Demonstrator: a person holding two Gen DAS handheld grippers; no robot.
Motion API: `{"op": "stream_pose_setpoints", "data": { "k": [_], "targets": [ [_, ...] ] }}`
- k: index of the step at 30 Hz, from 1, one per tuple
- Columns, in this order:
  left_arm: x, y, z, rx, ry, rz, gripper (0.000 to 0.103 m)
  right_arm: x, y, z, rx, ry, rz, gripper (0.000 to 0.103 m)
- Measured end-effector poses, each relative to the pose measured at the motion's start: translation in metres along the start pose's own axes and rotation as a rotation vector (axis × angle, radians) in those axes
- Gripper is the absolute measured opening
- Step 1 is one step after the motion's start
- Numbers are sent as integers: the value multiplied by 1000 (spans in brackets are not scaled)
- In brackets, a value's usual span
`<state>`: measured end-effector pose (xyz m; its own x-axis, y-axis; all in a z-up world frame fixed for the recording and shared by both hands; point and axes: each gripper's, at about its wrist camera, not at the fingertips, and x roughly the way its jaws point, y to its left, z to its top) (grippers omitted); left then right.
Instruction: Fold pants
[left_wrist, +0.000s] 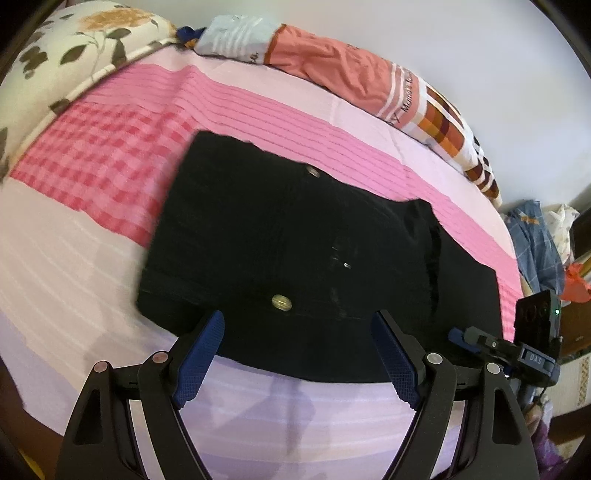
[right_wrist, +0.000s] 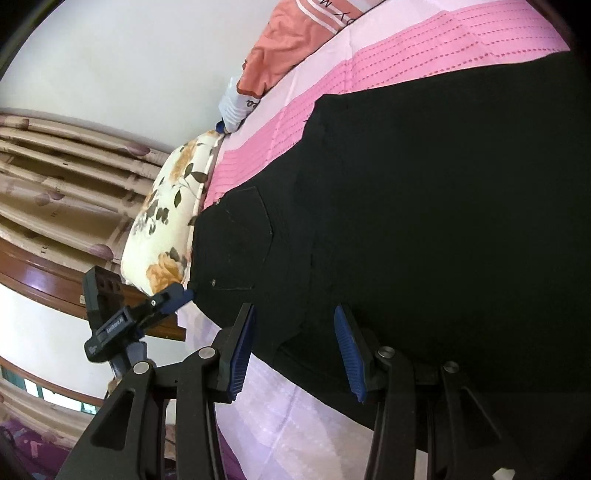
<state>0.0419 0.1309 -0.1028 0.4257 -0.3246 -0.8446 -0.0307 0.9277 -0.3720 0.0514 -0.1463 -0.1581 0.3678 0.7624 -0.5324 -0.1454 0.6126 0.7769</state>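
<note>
Left gripper (left_wrist: 297, 354) jaws are held wide, empty, above black pants (left_wrist: 295, 251) folded on bed (left_wrist: 74, 266); right gripper (right_wrist: 293, 350) at 3 o'clock, part-open, empty.

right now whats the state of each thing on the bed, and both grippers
black pants: lying flat on the bed, folded over, not gripped
left gripper: open wide, empty, over the pants' near edge
right gripper: partly open, nothing clamped, pants edge below it
pink sheet: spread flat under the pants
floral pillow: resting at the bed's end
orange quilt: bunched along the wall
</note>
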Motion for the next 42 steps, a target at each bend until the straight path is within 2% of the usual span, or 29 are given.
{"op": "stream_pose_setpoints", "data": {
  "k": [2, 6, 9, 12, 14, 17, 20, 23, 24, 26, 32, 42],
  "targets": [
    [-6, 6, 5, 33, -21, 15, 82, -6, 4, 1, -9, -19, 22, 44],
    [-11, 18, 17, 141, -48, 76, 82, -21, 10, 5, -8, -74, 48, 57],
    [-5, 33, 28, 184, -30, 89, 82, -27, 7, 10, 29, -96, 59, 60],
    [4, 51, 36, 170, -5, 29, 82, -28, 1, 11, 62, -103, 52, 61],
    [9, 63, 40, 153, 0, -60, 82, -25, -2, 11, 87, -99, 44, 61],
    [16, 73, 46, 137, 20, -145, 82, -21, -2, 10, 105, -92, 36, 62],
    [25, 77, 52, 162, 41, -191, 82, -19, 1, 10, 103, -90, 19, 64],
    [35, 80, 57, 196, 106, -310, 82, -17, 3, 11, 119, -95, 16, 69],
    [38, 79, 59, 211, 125, -316, 82, -16, 3, 11, 124, -95, 16, 69],
    [41, 72, 62, 284, 139, -289, 82, -14, 4, 11, 133, -92, 9, 69],
    [50, 42, 59, 513, 159, -88, 82, -12, 8, 12, 140, -91, -5, 69],
    [57, 25, 54, 581, 150, -68, 86, 0, 12, 10, 160, -69, -44, 72]
  ]
}}
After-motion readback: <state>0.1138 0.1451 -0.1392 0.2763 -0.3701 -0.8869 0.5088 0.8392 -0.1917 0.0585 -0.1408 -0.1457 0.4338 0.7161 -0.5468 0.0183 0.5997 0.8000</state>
